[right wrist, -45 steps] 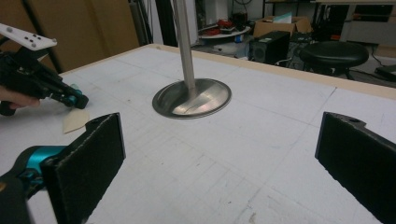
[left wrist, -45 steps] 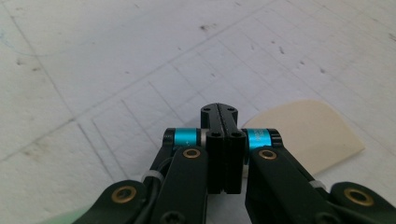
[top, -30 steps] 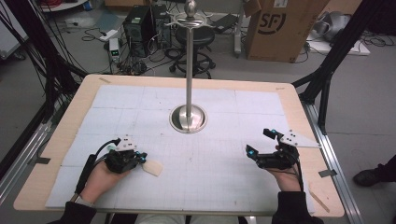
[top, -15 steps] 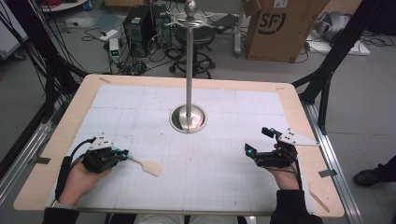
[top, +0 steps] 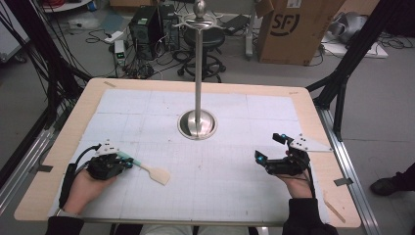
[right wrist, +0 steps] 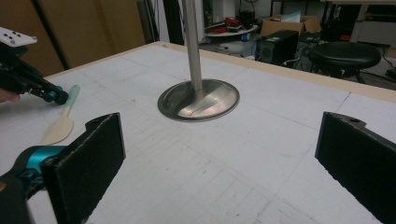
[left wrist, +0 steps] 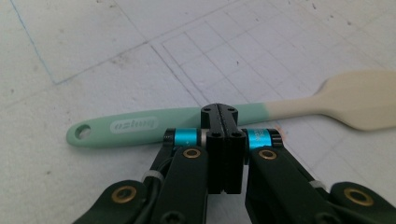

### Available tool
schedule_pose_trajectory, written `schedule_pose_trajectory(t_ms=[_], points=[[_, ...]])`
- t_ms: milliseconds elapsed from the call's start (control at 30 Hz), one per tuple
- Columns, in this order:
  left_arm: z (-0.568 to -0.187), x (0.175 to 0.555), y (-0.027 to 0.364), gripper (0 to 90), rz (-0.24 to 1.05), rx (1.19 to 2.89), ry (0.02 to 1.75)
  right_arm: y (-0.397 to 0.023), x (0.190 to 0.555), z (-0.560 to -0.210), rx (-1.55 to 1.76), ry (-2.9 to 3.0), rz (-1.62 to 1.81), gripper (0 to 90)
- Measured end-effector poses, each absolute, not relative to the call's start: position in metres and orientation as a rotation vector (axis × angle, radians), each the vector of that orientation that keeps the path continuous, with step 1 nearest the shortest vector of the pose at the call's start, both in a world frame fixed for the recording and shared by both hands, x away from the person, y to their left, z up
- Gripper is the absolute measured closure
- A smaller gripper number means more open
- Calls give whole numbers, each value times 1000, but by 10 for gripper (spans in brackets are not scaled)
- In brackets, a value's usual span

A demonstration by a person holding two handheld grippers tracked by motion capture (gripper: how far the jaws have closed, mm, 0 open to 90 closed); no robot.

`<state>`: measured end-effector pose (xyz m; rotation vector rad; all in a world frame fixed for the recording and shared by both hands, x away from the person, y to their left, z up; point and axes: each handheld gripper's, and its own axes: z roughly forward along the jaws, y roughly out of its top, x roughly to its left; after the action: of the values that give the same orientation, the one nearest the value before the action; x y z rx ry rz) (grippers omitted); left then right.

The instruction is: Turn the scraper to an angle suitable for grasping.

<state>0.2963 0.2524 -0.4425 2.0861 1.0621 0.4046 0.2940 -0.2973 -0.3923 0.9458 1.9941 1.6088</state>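
My left gripper point(top: 128, 160) has drawn back toward the table's left edge since a second ago, and the spatula point(top: 149, 171) now lies flat on the gridded mat point(top: 225, 171), free of it. Its jaws are pressed together just short of the mint handle point(left wrist: 135, 125). My right gripper point(top: 268, 150) rests on the right side, jaws spread wide, facing the steel stand point(top: 197, 122) at the centre.

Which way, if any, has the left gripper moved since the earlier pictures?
Yes. The left gripper moved left, away from the metal stand, leaving the spatula on the table.
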Motion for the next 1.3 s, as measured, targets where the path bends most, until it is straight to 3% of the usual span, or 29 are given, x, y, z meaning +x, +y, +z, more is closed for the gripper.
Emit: schedule_pose_trajectory(t_ms=[500, 1033, 1300], points=[[-444, 323, 223, 900, 454, 2049, 1120, -297, 293, -392, 948, 1994, 1603, 6], [-438, 316, 210, 900, 573, 2031, 1002, -298, 292, -393, 944, 2001, 1601, 6], [-432, 309, 190, 900, 509, 2018, 911, -299, 290, -393, 947, 2000, 1610, 6]])
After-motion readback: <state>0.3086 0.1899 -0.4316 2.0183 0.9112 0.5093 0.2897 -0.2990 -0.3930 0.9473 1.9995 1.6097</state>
